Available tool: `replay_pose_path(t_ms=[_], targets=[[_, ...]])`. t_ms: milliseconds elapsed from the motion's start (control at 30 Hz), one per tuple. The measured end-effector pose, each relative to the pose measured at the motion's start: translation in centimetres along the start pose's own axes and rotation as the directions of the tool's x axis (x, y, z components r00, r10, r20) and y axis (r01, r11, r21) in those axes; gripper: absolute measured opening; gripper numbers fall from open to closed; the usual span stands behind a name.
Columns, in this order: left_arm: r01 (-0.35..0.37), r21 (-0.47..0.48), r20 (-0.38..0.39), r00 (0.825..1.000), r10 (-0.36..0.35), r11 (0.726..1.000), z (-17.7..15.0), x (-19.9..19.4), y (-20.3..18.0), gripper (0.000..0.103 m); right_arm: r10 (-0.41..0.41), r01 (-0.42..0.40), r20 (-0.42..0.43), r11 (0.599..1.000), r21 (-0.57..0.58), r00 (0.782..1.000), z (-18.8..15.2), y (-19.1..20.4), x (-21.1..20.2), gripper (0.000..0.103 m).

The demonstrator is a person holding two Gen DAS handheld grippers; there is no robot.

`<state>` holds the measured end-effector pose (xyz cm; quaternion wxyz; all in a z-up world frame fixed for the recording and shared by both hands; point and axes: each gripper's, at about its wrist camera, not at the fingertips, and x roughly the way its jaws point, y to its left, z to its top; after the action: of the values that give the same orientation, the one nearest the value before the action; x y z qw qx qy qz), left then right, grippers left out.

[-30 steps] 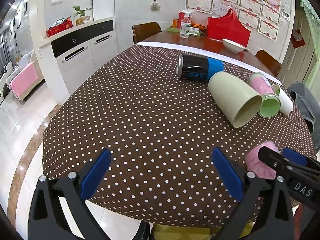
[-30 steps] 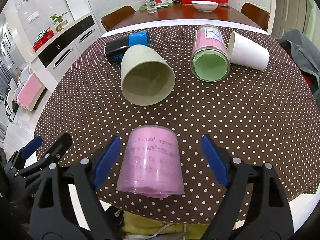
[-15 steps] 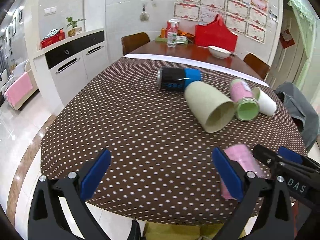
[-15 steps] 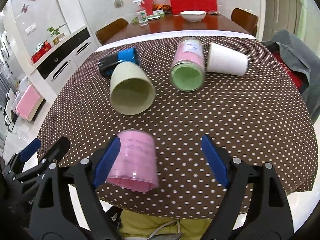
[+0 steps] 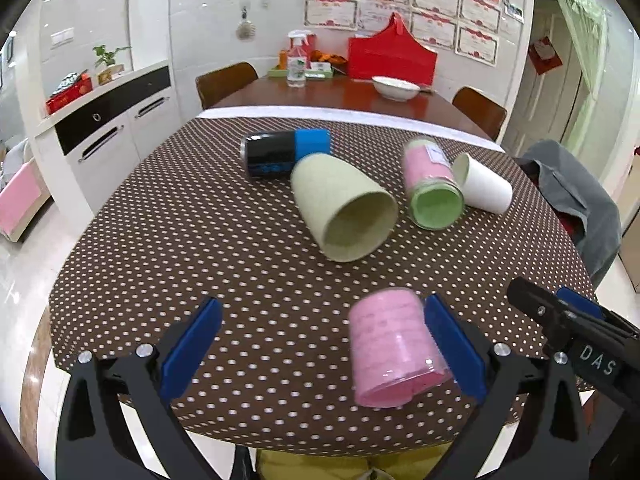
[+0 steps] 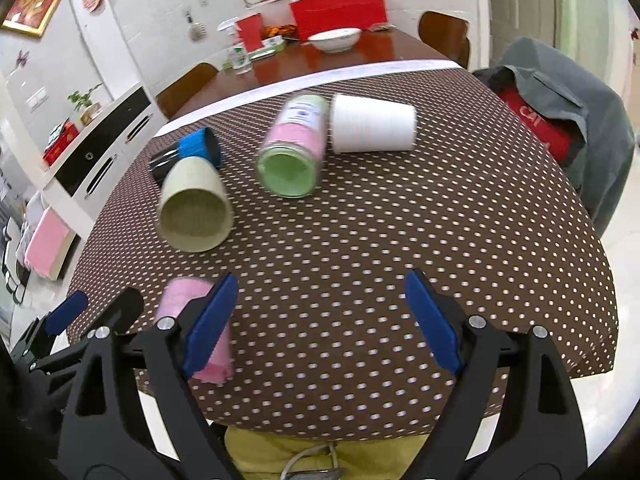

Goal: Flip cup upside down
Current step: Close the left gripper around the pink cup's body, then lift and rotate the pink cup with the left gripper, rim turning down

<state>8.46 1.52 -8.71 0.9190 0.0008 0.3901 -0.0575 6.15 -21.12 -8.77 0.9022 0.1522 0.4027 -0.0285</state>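
Observation:
A pink cup (image 5: pixel 394 346) stands upside down near the table's front edge; in the right wrist view it (image 6: pixel 182 300) shows partly behind the left finger. My left gripper (image 5: pixel 320 348) is open, the pink cup just inside its right finger. My right gripper (image 6: pixel 320 316) is open and empty, to the right of the pink cup. A beige cup (image 5: pixel 344 204) (image 6: pixel 194 204), a pink jar with a green end (image 5: pixel 430 184) (image 6: pixel 296 148), a white cup (image 5: pixel 482 186) (image 6: pixel 372 124) and a black and blue can (image 5: pixel 286 152) (image 6: pixel 192 152) lie on their sides mid-table.
The table has a brown polka-dot cloth (image 5: pixel 200 220) (image 6: pixel 440 220). A chair with a grey jacket (image 5: pixel 568 200) (image 6: pixel 568 100) stands at the right. Behind is a wooden table (image 5: pixel 340 92) with a white bowl (image 5: pixel 396 87) and a red bag (image 5: pixel 390 58). White cabinets (image 5: pixel 108 136) stand at the left.
Both grippers have drawn back and up from the table. The right gripper shifted right, leaving the pink cup standing. The left gripper swung right, so the cup now sits by its right finger.

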Motion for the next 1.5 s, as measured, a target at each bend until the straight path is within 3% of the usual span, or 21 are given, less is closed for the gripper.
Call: replay_pose_path(t_ms=[367,700,733,767,833,1133,1333,1400,1500], targets=[[-0.017,-0.007,-0.107,0.994,0.016,1.0,0.3,3.6,-2.6,0.099,-0.009,0.012,-0.062,0.998,0.057,0.998,0.5,-4.0,2.8,0.084],[-0.003,-0.017,-0.229,0.973,-0.001,1.0,-0.2,6.6,-3.5,0.099,0.02,-0.011,-0.109,0.997,0.079,0.994,0.6,-4.8,5.1,0.084],[0.001,-0.031,-0.235,0.972,-0.008,1.0,-0.2,6.8,-3.5,0.095,0.023,-0.014,-0.11,0.997,0.08,0.994,0.6,-4.9,5.2,0.084],[-0.004,-0.04,-0.237,0.972,-0.005,0.999,-0.2,6.8,-3.4,0.078,0.025,-0.017,-0.11,0.997,0.08,0.994,0.6,-4.9,5.3,0.084],[-0.016,-0.049,-0.256,0.967,0.003,0.999,-0.1,7.2,-3.2,0.062,0.025,-0.016,-0.109,0.997,0.081,0.994,0.6,-4.9,5.3,0.084],[0.003,-0.031,-0.234,0.972,-0.01,1.0,0.5,7.0,-3.3,0.062,0.029,-0.021,-0.106,0.996,0.083,0.994,1.3,-5.1,5.7,0.084],[0.017,-0.032,-0.143,0.99,-0.021,0.999,1.8,5.9,-3.6,0.06,0.03,-0.023,-0.101,0.998,0.067,0.994,1.6,-4.3,5.7,0.084],[0.011,-0.026,-0.104,0.995,-0.014,1.0,2.2,5.3,-3.6,0.055,0.028,-0.022,-0.1,0.998,0.065,0.995,1.6,-4.2,5.7,0.084],[0.022,-0.023,-0.104,0.994,-0.024,1.0,2.5,5.4,-3.5,0.047,0.027,-0.021,-0.1,0.998,0.064,0.995,1.7,-4.1,5.7,0.084]])
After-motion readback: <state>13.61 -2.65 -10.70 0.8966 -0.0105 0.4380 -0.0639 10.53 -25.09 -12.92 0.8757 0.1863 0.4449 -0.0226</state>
